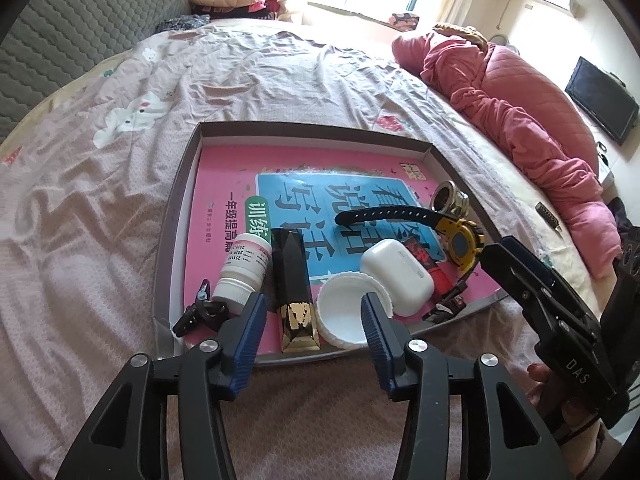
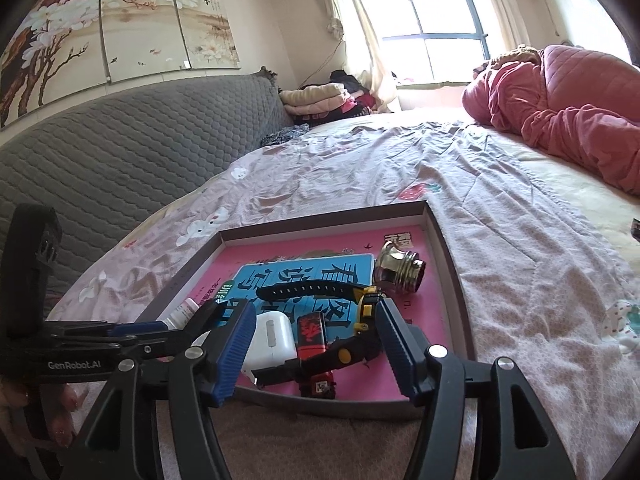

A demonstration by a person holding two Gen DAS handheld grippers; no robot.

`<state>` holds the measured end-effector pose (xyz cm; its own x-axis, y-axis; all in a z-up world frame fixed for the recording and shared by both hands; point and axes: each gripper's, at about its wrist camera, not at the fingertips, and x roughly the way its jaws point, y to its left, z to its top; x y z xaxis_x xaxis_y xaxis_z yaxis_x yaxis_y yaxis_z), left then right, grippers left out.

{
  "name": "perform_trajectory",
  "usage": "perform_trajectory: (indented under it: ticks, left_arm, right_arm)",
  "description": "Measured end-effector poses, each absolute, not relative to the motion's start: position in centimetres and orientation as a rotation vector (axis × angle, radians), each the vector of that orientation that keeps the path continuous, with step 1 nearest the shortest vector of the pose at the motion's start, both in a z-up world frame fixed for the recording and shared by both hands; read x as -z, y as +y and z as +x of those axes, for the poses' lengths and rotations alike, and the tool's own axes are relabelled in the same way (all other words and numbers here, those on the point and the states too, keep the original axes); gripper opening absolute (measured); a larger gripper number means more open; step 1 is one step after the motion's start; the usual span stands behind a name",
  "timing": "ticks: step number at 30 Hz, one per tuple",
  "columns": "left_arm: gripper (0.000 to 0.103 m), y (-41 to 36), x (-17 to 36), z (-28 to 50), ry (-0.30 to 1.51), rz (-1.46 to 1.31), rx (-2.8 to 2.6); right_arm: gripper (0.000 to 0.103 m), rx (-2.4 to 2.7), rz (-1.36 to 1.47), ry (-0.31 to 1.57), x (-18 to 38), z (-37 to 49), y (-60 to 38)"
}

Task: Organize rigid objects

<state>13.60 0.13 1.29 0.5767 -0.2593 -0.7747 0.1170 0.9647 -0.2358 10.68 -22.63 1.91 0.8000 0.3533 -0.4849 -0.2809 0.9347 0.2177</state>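
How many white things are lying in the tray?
3. The white pill bottle lies at the near left, the round white lid near the front edge, and the white earbud case just right of the lid. Smaller ones may be hidden.

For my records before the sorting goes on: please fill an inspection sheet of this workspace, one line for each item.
Surface: bed sheet, wrinkled; shallow tray lies on it.
Job's things: in the tray, on a pink book: pill bottle, black and gold box, white lid, earbud case, yellow watch, metal fitting, black clip.
Clutter: pink quilt, folded clothes.
Grippers: left gripper open, empty; right gripper open, empty.
Cables: nothing seen.
Surroundings: window, grey headboard, wall painting.
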Motion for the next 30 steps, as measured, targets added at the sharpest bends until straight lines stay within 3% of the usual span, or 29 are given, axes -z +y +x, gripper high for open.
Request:
perform_trajectory:
  ticks: [17, 30]
  left_arm:
    - [0.078, 0.2, -1.7, 8.8, 0.896, -0.167, 0.169]
    - [0.078, 0.6, -3.2, 6.5, 0.834, -0.141, 0.103]
  right_arm:
    - [0.068, -0.287, 0.116, 0.557, -2.0, 7.3, -22.4]
    - [0.069, -0.238, 0.131, 0.553, -2.6, 4.1, -22.7]
